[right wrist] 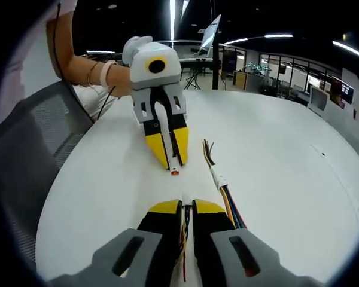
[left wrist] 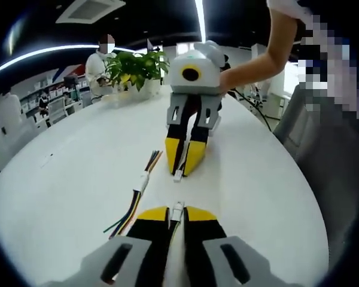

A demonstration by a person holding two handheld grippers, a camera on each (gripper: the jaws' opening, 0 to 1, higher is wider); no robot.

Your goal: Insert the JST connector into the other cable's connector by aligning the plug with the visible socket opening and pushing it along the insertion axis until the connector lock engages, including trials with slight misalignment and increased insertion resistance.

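Connector plugs sit pinched in both our claws: left gripper (left wrist: 177, 214) squeezes a white plug (left wrist: 178, 210), right gripper (right wrist: 186, 208) squeezes its plug (right wrist: 186, 202), facing each other above the white table (left wrist: 78, 173).

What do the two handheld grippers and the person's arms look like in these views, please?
Both match. The left gripper has yellow-tipped black jaws on grey slotted finger mounts. The right gripper, seen facing it, has the same yellow tips below a pale grey body. The person's forearm is bare beneath a short white sleeve; the other wrist wears a thin bracelet.
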